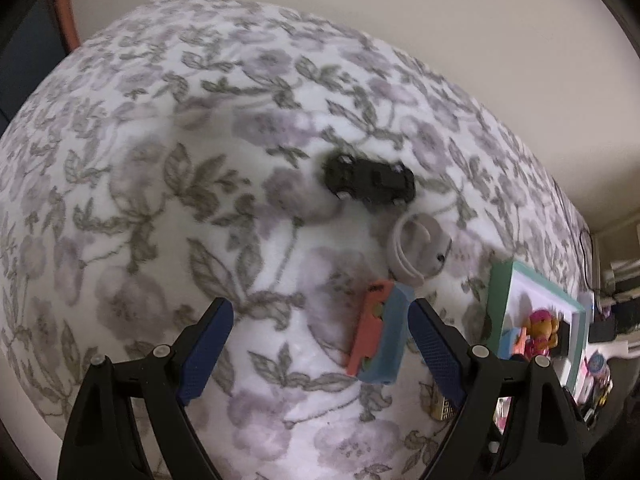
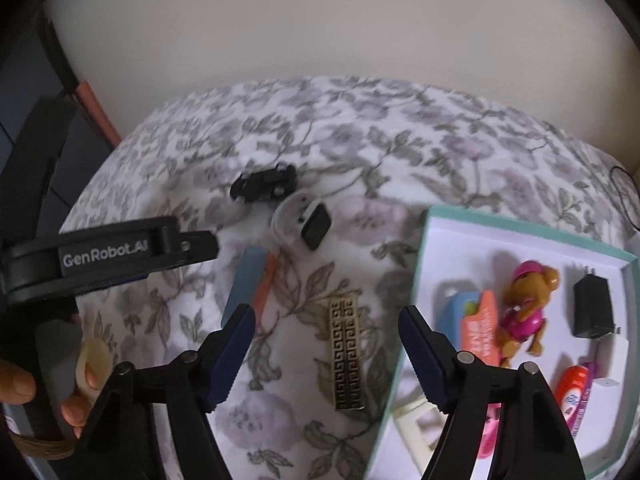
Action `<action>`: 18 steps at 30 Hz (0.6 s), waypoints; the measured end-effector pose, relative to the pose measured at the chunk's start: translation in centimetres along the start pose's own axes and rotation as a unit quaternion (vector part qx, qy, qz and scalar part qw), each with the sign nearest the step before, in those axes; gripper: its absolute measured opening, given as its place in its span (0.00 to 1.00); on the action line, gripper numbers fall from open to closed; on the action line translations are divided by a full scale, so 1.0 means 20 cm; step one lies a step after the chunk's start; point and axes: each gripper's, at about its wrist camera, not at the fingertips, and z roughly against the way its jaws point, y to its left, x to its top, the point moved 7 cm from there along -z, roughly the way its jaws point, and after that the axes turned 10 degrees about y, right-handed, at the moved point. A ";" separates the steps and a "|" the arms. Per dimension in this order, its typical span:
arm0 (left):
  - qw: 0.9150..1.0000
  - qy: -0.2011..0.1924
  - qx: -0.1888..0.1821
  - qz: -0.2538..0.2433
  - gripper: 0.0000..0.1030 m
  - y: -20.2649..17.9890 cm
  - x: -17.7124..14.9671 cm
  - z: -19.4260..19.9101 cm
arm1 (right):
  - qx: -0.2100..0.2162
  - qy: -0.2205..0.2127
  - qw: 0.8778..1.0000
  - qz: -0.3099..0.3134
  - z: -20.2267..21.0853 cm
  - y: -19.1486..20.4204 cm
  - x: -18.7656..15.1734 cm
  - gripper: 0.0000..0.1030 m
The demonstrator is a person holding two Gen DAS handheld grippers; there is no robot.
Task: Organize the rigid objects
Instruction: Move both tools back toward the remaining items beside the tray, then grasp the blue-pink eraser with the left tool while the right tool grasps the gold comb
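I have both grippers pointed steeply down over the floral blanket (image 2: 360, 128). The left gripper (image 1: 320, 320) stands wide apart and holds nothing; the blue and orange block (image 1: 380, 340) lies just inside its right finger (image 1: 434, 344). The right gripper (image 2: 326, 354) also stands apart, empty, over the gold patterned bar (image 2: 347, 354), pads clear of it. The black toy car (image 2: 264, 186) and smartwatch (image 2: 302, 224) lie farther off. The teal-rimmed box (image 2: 404, 320), to the right, contains a toy dog figure (image 2: 526, 308) and a black charger (image 2: 593, 306).
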 end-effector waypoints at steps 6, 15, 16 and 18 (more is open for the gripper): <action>0.999 0.029 -0.016 -0.013 0.87 -0.06 -0.03 -0.07 | 0.010 0.023 1.000 0.004 -0.07 0.01 -0.03 0.62; 0.999 0.043 0.013 -0.026 0.87 -0.08 -0.06 -0.15 | -0.003 0.041 0.999 0.000 -0.13 -0.01 -0.06 0.45; 0.999 0.043 0.015 -0.025 0.87 -0.07 -0.06 -0.15 | -0.003 0.045 0.999 -0.003 -0.14 -0.01 -0.06 0.42; 0.999 0.043 0.016 -0.029 0.87 -0.07 -0.06 -0.15 | -0.007 0.051 0.999 -0.004 -0.16 -0.02 -0.07 0.38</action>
